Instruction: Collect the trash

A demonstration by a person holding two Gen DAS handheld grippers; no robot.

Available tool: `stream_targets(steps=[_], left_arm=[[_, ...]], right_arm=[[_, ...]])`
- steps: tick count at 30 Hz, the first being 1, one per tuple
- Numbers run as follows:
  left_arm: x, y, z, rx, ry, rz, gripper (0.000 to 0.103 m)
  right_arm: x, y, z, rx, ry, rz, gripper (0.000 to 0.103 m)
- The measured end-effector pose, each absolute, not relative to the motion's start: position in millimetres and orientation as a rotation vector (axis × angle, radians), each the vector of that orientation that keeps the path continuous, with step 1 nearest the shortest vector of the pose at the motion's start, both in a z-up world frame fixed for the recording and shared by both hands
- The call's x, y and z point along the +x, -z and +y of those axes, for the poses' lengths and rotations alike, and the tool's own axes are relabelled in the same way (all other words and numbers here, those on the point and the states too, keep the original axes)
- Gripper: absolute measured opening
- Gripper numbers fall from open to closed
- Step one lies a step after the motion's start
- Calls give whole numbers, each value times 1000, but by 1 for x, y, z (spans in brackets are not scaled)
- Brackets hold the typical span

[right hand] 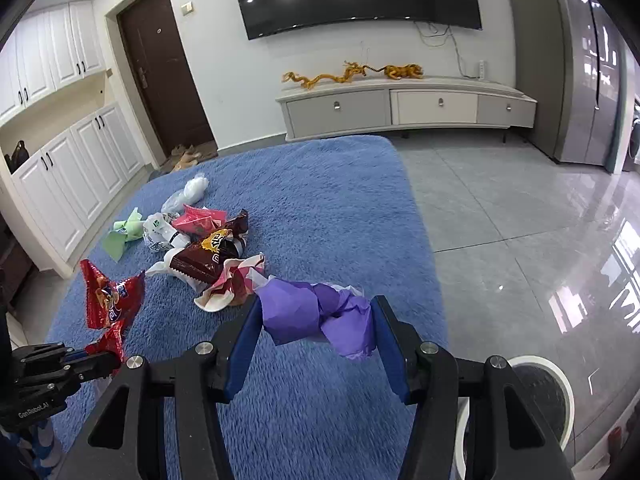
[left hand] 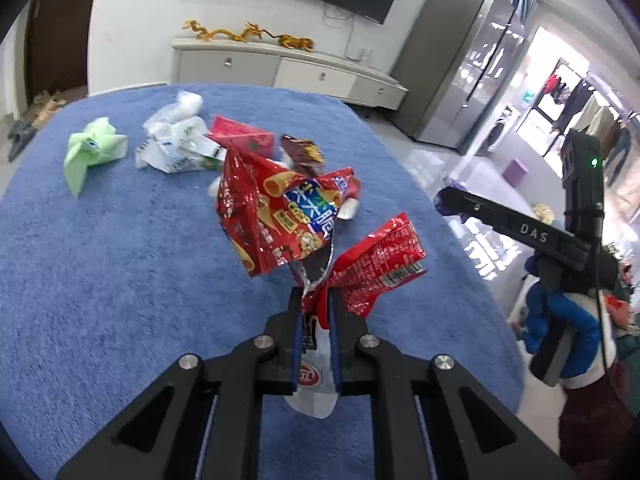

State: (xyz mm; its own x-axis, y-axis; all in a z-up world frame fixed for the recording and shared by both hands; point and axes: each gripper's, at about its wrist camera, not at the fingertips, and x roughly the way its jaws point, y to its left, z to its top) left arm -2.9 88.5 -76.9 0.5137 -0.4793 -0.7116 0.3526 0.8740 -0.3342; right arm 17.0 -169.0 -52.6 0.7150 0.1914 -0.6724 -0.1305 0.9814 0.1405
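Note:
My left gripper is shut on the lower edge of a crumpled red snack bag, which hangs lifted above the blue rug. In the right wrist view that same red bag sticks up from the left gripper at the lower left. My right gripper holds a wad of purple paper, with both blue pads pressing on its sides. From the left wrist view the right gripper shows at the right, past the rug's edge, with a bit of purple at its tip.
More litter lies on the rug: green paper, white plastic bags, a pink packet, a brown snack bag, a red-and-white wrapper. A round white bin stands on the tiles at lower right.

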Motion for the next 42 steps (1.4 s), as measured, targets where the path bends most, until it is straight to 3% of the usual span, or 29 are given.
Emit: stream_targets(steps=[9, 13, 15, 24, 26, 28, 42], left_arm=[[-6, 93, 81, -165, 505, 987, 14], [-10, 99, 77, -170, 524, 1023, 40], [-13, 102, 73, -154, 538, 1035, 42], [-23, 105, 64, -95, 550, 1041, 42], [-32, 106, 60, -68, 565, 1030, 40], [-39, 106, 52, -41, 595, 1031, 29], [-41, 91, 13, -22, 690, 991, 22]], right_arm=[[-3, 51, -180, 111, -149, 739, 53], [-7, 52, -183, 123, -143, 739, 53], [-8, 52, -183, 127, -141, 738, 53], [-9, 52, -184, 137, -138, 734, 53], [-9, 52, -184, 137, -138, 735, 53], [-9, 52, -184, 138, -139, 734, 53], [-30, 45, -204, 155, -87, 689, 53]])
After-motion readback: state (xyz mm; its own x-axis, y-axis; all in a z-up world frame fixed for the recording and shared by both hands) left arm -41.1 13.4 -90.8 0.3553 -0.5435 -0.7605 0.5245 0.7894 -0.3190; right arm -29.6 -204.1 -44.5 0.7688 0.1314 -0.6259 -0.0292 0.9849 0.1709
